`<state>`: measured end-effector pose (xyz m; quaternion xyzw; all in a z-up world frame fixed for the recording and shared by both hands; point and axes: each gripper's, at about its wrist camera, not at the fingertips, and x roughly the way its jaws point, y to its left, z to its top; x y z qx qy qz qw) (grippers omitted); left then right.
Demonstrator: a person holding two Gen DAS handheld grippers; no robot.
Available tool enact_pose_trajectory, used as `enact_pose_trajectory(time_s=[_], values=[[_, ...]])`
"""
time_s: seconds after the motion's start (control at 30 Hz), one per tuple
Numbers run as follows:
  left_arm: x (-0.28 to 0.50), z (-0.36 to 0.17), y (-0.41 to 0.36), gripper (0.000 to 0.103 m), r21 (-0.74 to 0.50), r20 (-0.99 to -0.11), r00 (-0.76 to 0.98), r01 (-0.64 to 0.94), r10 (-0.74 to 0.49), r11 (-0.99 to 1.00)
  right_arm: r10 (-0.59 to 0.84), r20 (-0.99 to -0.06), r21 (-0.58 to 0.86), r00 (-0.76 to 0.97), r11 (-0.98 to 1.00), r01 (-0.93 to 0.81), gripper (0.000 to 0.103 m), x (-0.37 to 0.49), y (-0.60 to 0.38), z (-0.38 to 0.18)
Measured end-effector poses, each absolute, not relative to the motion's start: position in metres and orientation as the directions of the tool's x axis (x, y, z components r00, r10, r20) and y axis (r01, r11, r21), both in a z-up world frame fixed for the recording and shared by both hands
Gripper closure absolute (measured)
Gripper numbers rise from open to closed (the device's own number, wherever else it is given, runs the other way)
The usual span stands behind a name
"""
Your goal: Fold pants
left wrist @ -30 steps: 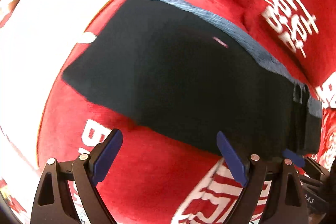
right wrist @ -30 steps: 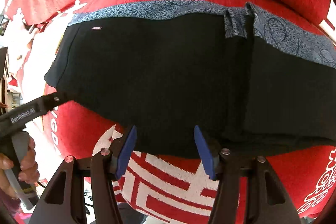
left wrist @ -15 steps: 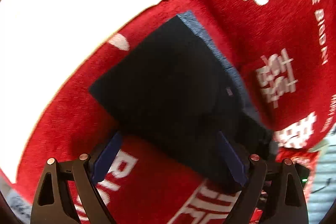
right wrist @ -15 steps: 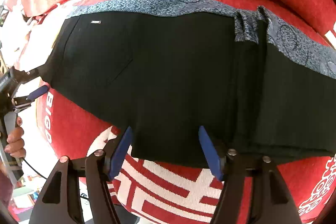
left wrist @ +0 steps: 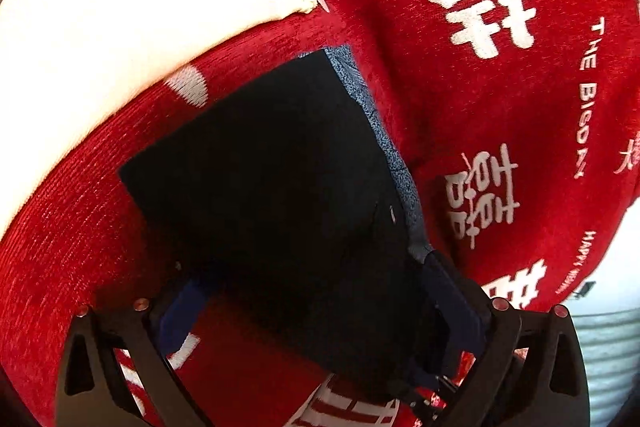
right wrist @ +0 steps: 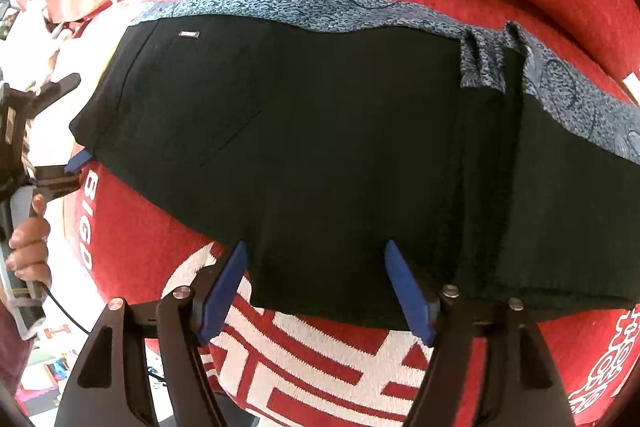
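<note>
Black pants (right wrist: 328, 147) with a blue-grey patterned side strip (right wrist: 304, 11) lie folded lengthwise on a red blanket. In the right wrist view my right gripper (right wrist: 316, 283) is open, its blue pads straddling the pants' near edge. My left gripper (right wrist: 76, 123) shows there at the far left, open around the end of the pants. In the left wrist view the pants (left wrist: 272, 163) run away from the camera, and the left gripper (left wrist: 316, 303) is open with the pants' end between its blue pads.
The red blanket (left wrist: 500, 99) with white characters covers the surface. A white cushion or sheet (left wrist: 120, 7) lies beyond it at the upper left. A hand (right wrist: 28, 247) holds the left gripper's handle at the left edge.
The left gripper has swung round to the end of the pants and closed in on it, so the cloth now sits between its pads. The right gripper has barely moved.
</note>
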<state>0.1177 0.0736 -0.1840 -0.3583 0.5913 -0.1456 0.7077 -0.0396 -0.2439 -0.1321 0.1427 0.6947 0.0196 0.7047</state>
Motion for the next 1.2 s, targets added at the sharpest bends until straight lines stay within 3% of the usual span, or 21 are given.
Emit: enact_pose_trajectory(time_s=[0.07,0.1,0.13,0.2,0.3,0.37,0.43,0.6,0.77,0.9,1.0,1.2], values=[[0.121,-0.174,0.063,0.002,-0.647,-0.756,0.269,-0.171,-0.597,0.743,0.227,-0.973,0.23,0.035,0.958,0.171,0.027,-0.04,-0.244,-0.132],[0.123,-0.171,0.055,0.007,-0.61,-0.782,0.265,-0.139,-0.564,0.78,0.229,-0.973,0.232,0.036,0.958,0.17,0.027,-0.04,-0.244,-0.132],[0.125,-0.17,0.048,0.014,-0.561,-0.814,0.262,-0.125,-0.518,0.819,0.229,-0.973,0.232,0.037,0.958,0.171,0.027,-0.04,-0.243,-0.132],[0.128,-0.178,0.042,0.045,-0.479,-0.865,0.236,-0.125,-0.443,0.869,0.228,-0.973,0.231,0.037,0.958,0.171,0.027,-0.04,-0.242,-0.132],[0.126,-0.179,0.042,0.064,-0.419,-0.891,0.24,-0.113,-0.385,0.901,0.24,-0.97,0.241,0.031,0.954,0.179,0.027,-0.04,-0.244,-0.13],[0.122,-0.169,0.031,0.066,-0.349,-0.906,0.266,-0.032,-0.329,0.937,0.271,-0.962,0.271,0.025,0.943,0.193,0.027,-0.037,-0.248,-0.126],[0.111,-0.154,0.006,0.067,-0.178,-0.919,0.333,0.126,-0.211,0.976,0.309,-0.95,0.311,0.043,0.926,0.213,0.027,-0.029,-0.256,-0.117],[0.083,-0.135,-0.048,0.067,0.119,-0.874,0.482,0.347,-0.068,0.93,0.411,-0.906,0.423,0.1,0.886,0.189,0.026,0.017,-0.263,-0.083],[0.071,-0.134,-0.07,0.067,0.259,-0.841,0.542,0.424,-0.014,0.868,0.56,-0.824,0.566,0.083,0.816,0.117,0.019,0.092,-0.239,-0.059],[0.067,-0.137,-0.079,0.067,0.315,-0.826,0.564,0.446,0.01,0.838,0.658,-0.749,0.657,-0.075,0.753,0.049,0.012,0.147,-0.179,-0.057],[0.064,-0.138,-0.081,0.067,0.343,-0.818,0.575,0.452,0.025,0.823,0.603,-0.773,0.624,-0.198,0.778,-0.067,0.012,0.17,-0.129,-0.059],[0.058,-0.132,-0.088,0.067,0.381,-0.802,0.595,0.454,0.044,0.805,0.327,-0.879,0.422,-0.349,0.872,-0.247,0.012,0.184,-0.066,-0.088]])
